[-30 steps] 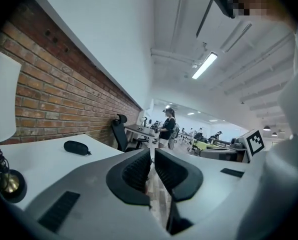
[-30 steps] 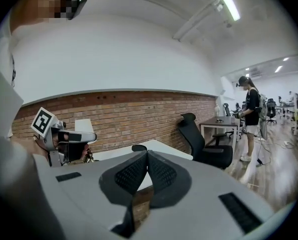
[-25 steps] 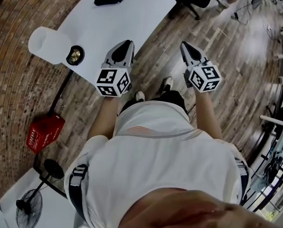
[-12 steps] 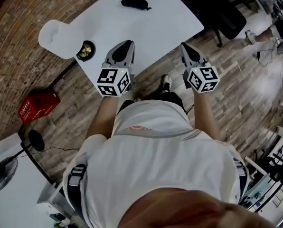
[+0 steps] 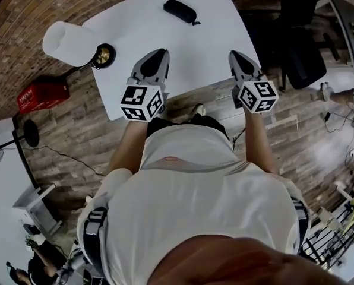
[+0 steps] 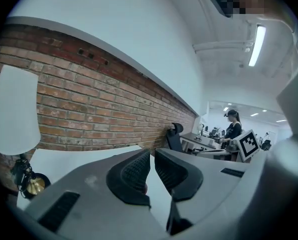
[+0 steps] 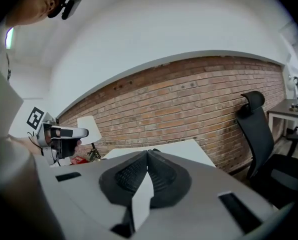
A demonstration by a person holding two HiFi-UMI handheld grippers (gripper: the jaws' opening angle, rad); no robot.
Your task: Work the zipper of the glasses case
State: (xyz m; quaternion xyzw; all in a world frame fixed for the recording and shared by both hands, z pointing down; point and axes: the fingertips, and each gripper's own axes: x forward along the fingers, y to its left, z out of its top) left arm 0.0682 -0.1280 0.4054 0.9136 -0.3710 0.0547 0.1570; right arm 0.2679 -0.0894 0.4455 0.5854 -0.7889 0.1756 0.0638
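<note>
My left claw (image 5: 158, 54): shut, empty.
My right claw (image 5: 235, 56): shut, empty.
Glasses case (image 5: 180, 10): far across table (image 5: 186, 49); I judge approach pending.

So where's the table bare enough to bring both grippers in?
The white table is bare across its middle, between the glasses case at the far edge and the near edge, and right of the case. Only the left corner is crowded, by the lamp.
</note>
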